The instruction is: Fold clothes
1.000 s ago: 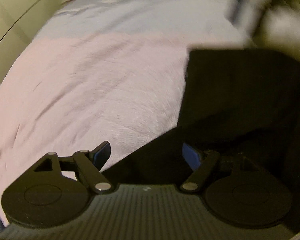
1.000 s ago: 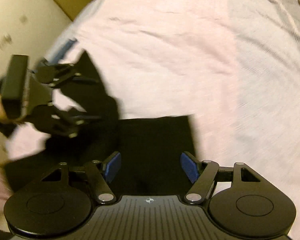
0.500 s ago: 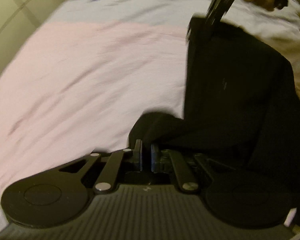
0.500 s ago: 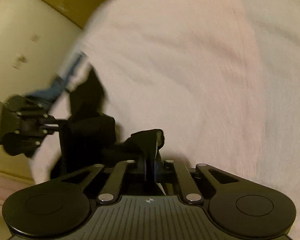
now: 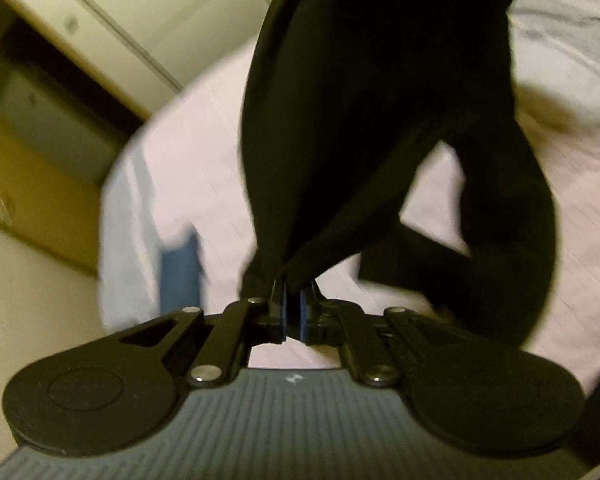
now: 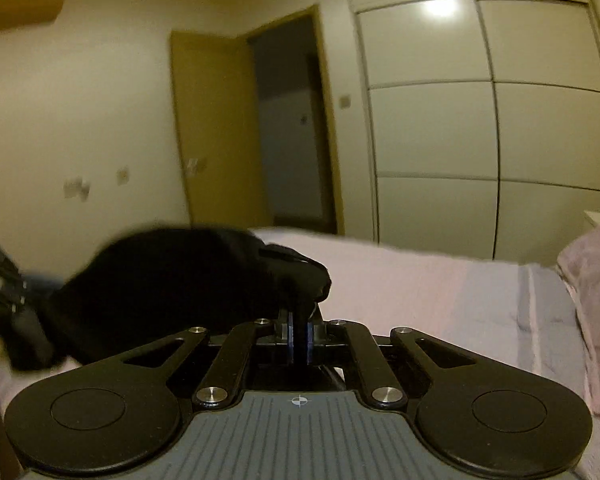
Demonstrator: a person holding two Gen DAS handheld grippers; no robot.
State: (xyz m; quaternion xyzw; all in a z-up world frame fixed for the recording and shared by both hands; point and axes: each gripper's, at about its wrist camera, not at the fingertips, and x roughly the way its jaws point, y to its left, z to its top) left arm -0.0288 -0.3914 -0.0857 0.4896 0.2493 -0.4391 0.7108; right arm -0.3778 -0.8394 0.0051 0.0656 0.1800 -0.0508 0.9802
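A black garment (image 5: 372, 92) hangs in the air above the bed. My left gripper (image 5: 293, 312) is shut on one edge of it, and the cloth stretches up and away from the jaws, with a loose part drooping at the right. In the right wrist view my right gripper (image 6: 299, 336) is shut on another edge of the black garment (image 6: 172, 276), which bunches to the left just above the bed. The left gripper (image 6: 4, 280) shows at that view's far left edge.
The bed (image 5: 204, 152) has a pale pink sheet and a light blue strip at its edge (image 5: 120, 232). A pink pillow (image 6: 592, 300) lies at the right. A white wardrobe (image 6: 480, 120) and an open door (image 6: 220, 132) stand beyond the bed.
Both grippers went from open over the flat garment to shut on its edges. They have since lifted it off the bed, and both views have swung upward toward the room.
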